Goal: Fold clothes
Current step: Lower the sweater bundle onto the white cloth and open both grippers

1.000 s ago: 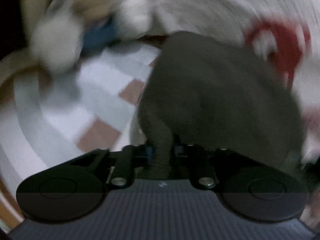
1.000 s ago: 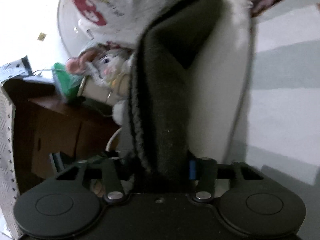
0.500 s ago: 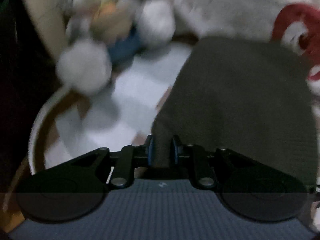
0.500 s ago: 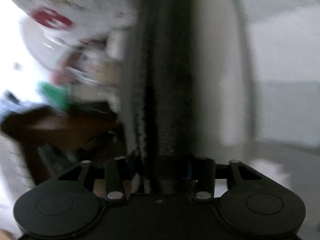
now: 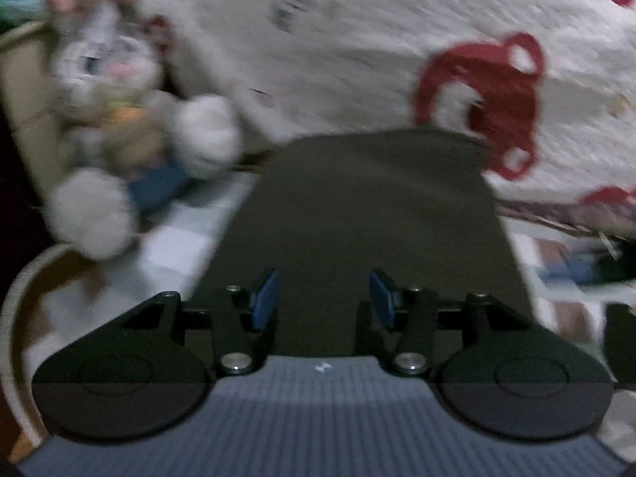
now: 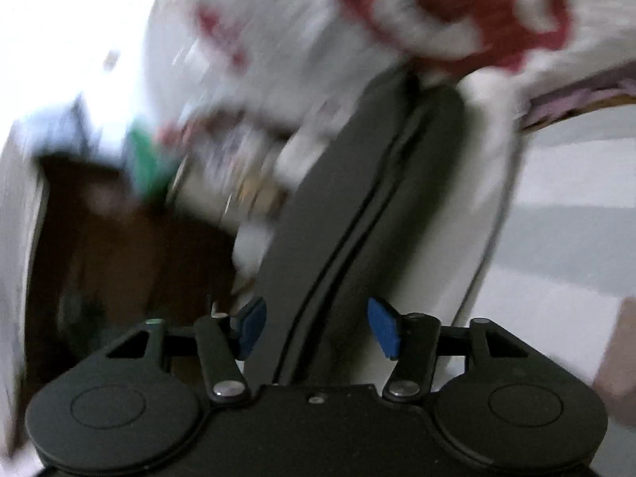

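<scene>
Both pairs of jaws have just been opening and now stand released, blue pads apart with dark cloth lying between them but no pad pressing on it. In the left wrist view the left gripper (image 5: 322, 298) looks down on the dark grey garment (image 5: 369, 214), which fills the middle of the frame as a flat folded slab; its far edge runs straight across the upper middle, touching a white blanket with red shapes (image 5: 357, 51) that covers the whole top. The garment's left edge slants down toward the pads, and beyond it at centre left lies an open strip of pale checked bedding (image 5: 179, 246), then a stuffed rabbit (image 5: 119, 127) at upper left. A curved wooden rim (image 5: 16, 298) closes the lower left. In the right wrist view the right gripper (image 6: 316, 328) sees the same garment (image 6: 357, 206) edge-on, a tall dark band from bottom centre to the upper middle, a seam line down it. To its right is a white strip, then open pale grey bedding (image 6: 576, 198); to the left, blurred clutter and brown furniture (image 6: 119, 246).
</scene>
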Motion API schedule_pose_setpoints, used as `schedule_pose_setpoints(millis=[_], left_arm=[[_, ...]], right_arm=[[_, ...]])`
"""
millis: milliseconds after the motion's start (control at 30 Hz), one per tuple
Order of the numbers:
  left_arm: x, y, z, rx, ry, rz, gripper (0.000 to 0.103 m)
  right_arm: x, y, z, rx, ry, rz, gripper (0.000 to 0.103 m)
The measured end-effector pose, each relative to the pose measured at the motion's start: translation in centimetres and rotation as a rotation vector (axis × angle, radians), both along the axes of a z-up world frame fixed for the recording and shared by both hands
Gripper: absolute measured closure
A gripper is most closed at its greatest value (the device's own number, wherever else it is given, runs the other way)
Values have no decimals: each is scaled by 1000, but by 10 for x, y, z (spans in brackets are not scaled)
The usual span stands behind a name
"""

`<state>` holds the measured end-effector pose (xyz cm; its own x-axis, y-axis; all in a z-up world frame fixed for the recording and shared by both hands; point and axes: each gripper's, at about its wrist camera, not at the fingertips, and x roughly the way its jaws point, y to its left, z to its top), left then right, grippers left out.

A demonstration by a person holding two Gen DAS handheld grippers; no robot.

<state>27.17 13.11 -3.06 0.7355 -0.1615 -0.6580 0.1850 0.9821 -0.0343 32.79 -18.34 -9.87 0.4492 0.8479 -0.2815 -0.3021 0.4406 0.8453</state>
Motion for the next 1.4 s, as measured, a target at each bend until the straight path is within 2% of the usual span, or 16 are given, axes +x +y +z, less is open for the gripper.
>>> schedule_pose_setpoints(millis=[67, 100, 167, 200, 333, 467, 533, 600, 700, 767, 800, 900, 1100, 1200, 1333, 1400], left_arm=[[-1, -19, -12, -26, 54, -76, 52], [-4, -30, -19, -10, 74, -100, 48], [-7, -50, -31, 116, 90, -127, 47], [-8, -53, -33, 132, 88, -130, 47], [-5, -43, -31, 44, 114, -116, 48], [-5, -44, -30, 59, 134, -123, 48], [2, -52, -28, 90, 147, -113, 48], [3, -57, -26, 110, 141, -123, 49], [-5, -60, -19, 89, 86, -163, 53], [-17, -71, -19, 141, 5, -184, 56], [-22, -78, -21, 182, -25, -189, 56], [-25, -85, -31, 119, 8, -122, 56], [-43, -79, -29, 12, 25, 65, 55], [-65, -75, -30, -36, 6, 155, 52], [-77, -76, -35, -54, 57, 191, 48], [-80, -81, -30, -67, 80, 203, 47]], right_arm=[[22, -11, 0, 33, 25, -66, 25], [34, -10, 2, -4, 15, -70, 21], [50, -4, 3, -70, -2, -72, 22], [53, -3, -1, -84, 1, -76, 22], [64, -1, -20, -141, 13, -93, 22], [83, 6, -32, -148, -2, -138, 22], [97, 11, -38, -124, 2, -103, 38], [97, 12, -27, -156, -81, -110, 65], [87, 6, 1, -149, -253, -139, 72], [81, 7, 4, -182, -334, -163, 72], [85, 12, -6, -257, -319, -157, 71], [91, 12, -37, -331, -197, -166, 63], [69, 5, -18, -370, -205, -212, 55], [65, -22, -18, -222, -162, -205, 51], [42, -51, -18, -186, -126, -183, 49], [20, -60, -10, -201, -159, -150, 49]])
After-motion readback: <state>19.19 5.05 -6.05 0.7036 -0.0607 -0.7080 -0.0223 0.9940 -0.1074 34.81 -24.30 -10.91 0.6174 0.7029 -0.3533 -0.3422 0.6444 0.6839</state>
